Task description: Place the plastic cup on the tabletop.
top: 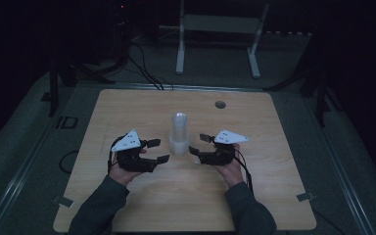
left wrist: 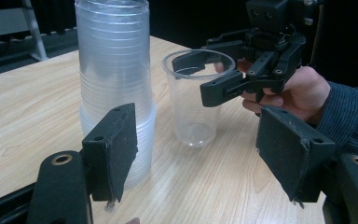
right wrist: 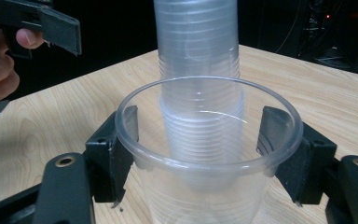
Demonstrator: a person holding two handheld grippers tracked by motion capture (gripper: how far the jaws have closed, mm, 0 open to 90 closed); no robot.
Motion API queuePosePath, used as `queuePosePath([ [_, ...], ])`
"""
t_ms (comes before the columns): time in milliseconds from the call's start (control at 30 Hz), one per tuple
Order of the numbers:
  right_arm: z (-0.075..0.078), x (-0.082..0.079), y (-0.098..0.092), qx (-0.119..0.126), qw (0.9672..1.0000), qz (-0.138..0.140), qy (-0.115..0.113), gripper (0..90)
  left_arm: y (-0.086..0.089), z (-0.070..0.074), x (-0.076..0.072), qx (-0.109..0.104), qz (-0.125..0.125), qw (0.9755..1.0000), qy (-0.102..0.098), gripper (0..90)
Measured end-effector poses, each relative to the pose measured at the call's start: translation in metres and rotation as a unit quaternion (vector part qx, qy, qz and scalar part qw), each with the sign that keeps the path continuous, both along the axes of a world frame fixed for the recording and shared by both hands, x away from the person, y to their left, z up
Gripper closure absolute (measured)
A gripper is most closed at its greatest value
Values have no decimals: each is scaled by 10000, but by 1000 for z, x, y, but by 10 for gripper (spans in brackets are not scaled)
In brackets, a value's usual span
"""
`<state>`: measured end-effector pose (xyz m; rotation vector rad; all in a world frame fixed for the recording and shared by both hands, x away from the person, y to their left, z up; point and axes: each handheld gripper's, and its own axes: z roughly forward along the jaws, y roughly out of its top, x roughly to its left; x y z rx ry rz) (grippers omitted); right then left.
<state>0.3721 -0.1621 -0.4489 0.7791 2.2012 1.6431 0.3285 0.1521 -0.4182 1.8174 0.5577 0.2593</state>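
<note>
Two black two-jaw grippers are over a light wooden table (top: 127,105) in a dim room, each one in a hand of a person in dark sleeves.

At the left of centre in the high view is the left gripper (top: 159,151), with a pale three-cornered plate on top. Its jaws stand apart and nothing is between them. In the left gripper view the same jaws rise from the bottom corners with a wide gap (left wrist: 198,154), and bare table shows between them.

In the middle of the high view stands a tall stack of clear plastic cups (top: 178,133), upright on the table. In the left gripper view this stack (left wrist: 114,74) fills the upper left, just beside the left jaw.

Right of the stack, a single clear plastic cup (left wrist: 193,100) stands upright, near the stack but apart from it. The right gripper (left wrist: 205,74) is clamped on its rim part, one jaw at each side. In the right gripper view both pads press the wall of this cup (right wrist: 205,154) just under the rim, and the stack (right wrist: 198,51) shows behind it. Whether the bottom of the cup touches the table or is slightly lifted I cannot tell for sure.

At the right of centre in the high view the right gripper (top: 198,144) points toward the stack.
</note>
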Motion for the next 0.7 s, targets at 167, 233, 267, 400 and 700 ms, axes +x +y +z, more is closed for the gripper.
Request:
queuePosePath([
  [167,-3,1,-1,3,10000,-22,-7,291,0,0,0,-3,-3,10000,9,292],
  [233,-5,1,-2,-9,10000,-58,2,290,-1,-1,0,5,-5,10000,7,292],
  [267,-5,1,-2,-9,10000,-58,2,290,-1,-1,0,5,-4,10000,9,292],
  [400,-8,2,-3,-27,9999,-98,34,291,0,-1,0,-8,-4,10000,9,292],
  [700,-15,3,-4,-64,9999,-147,55,290,0,-1,0,-3,1,10000,10,292],
])
